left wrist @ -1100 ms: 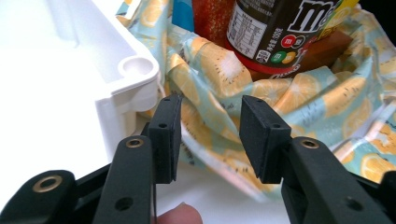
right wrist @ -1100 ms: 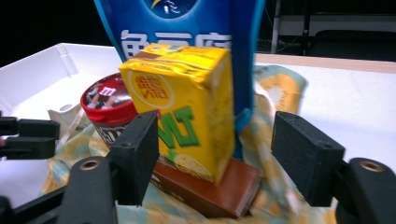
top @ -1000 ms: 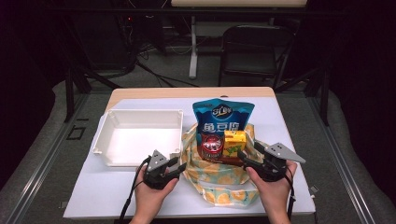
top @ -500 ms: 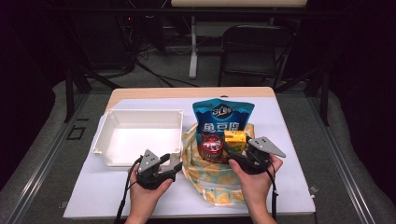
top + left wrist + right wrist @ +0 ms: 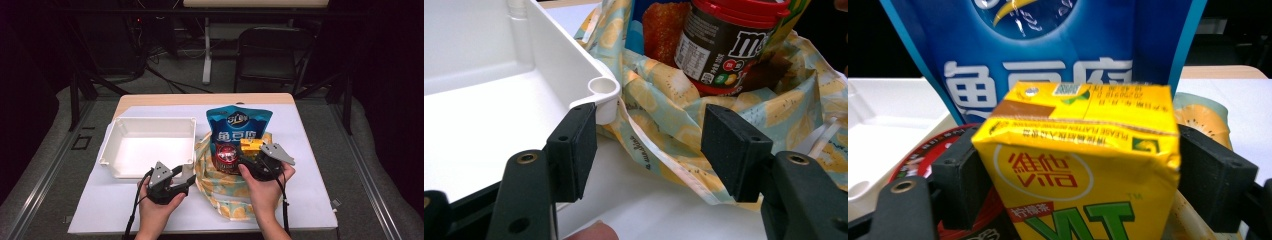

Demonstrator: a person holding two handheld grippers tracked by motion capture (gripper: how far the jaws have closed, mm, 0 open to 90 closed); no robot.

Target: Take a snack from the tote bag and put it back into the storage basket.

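My right tool (image 5: 251, 159) sits over the open lemon-print bag (image 5: 220, 187), and in the right gripper view the yellow drink carton (image 5: 1083, 160) stands squarely between its two black pads. The jaws are spread about as wide as the carton itself; they have just been opening, with the carton between them. One pad lies along the carton's left face, the other along its right face, but I cannot tell whether they press on it or merely flank it. The carton stands upright in the bag, just in front of the tall blue snack pouch (image 5: 239, 131) and right beside the red-lidded candy jar (image 5: 227, 156), which peeks out at its lower left.

My left tool (image 5: 186, 181) rests low on the table (image 5: 310, 165), just off the near right corner of the white tray (image 5: 114, 131). In the left gripper view its jaws stand roughly half open with nothing clamped between them: one pad (image 5: 574, 145) sits against the tray's rounded corner post, the other pad is over the bag's cloth edge, and the hem of the bag runs across the gap. The candy jar lies beyond that gap, inside the bag, well clear of the pads.
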